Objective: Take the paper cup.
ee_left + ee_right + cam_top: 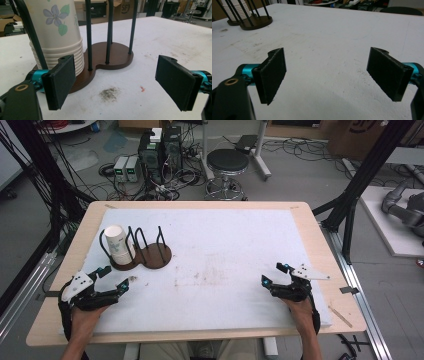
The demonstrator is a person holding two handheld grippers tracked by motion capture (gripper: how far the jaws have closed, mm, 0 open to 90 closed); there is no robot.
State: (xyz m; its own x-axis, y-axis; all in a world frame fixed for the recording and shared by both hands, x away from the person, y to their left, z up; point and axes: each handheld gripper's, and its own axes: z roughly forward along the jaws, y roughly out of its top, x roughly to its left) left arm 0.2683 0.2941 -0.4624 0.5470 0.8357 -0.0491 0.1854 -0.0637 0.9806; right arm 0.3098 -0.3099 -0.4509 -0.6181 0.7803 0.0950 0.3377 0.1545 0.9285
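Note:
A stack of white paper cups (117, 244) with a flower print stands upside down in the left bay of a dark brown wire cup holder (152, 256) on the white mat. The same cup stack (58, 35) rises close ahead in the left gripper view, on the holder's base (112, 56). My left gripper (115, 279) is open and empty, just short of the holder at the front left. At the mat's front right my right gripper (274, 274) is open too, nothing between its pads. The holder (252, 21) sits far off in the right gripper view.
The white mat (215, 265) covers a wooden table (320, 250). A grey smudge (109, 93) marks the mat before the left gripper. Beyond the table's far edge stand a black stool (227, 167), computer boxes (160, 152) and cables.

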